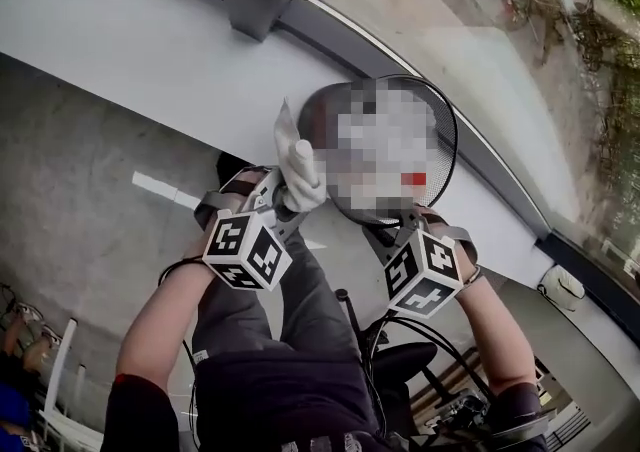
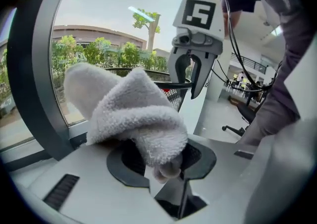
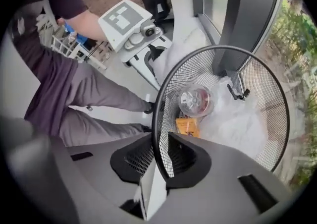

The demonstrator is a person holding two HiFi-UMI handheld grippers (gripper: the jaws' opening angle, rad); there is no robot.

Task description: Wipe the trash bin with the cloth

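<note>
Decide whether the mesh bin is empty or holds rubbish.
Holds rubbish: inside the bin lie a clear cup, orange packet and white bag.

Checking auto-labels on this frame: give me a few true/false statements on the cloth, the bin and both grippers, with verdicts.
1. The left gripper grips a white terry cloth. True.
2. The right gripper is empty, jaws wide apart. False: its jaws are closed on the rim of the black wire-mesh trash bin.
3. The bin is empty. False: it holds a white plastic bag, a clear round plastic container and an orange packet.
4. The cloth is outside the bin, near its rim. True.
</note>
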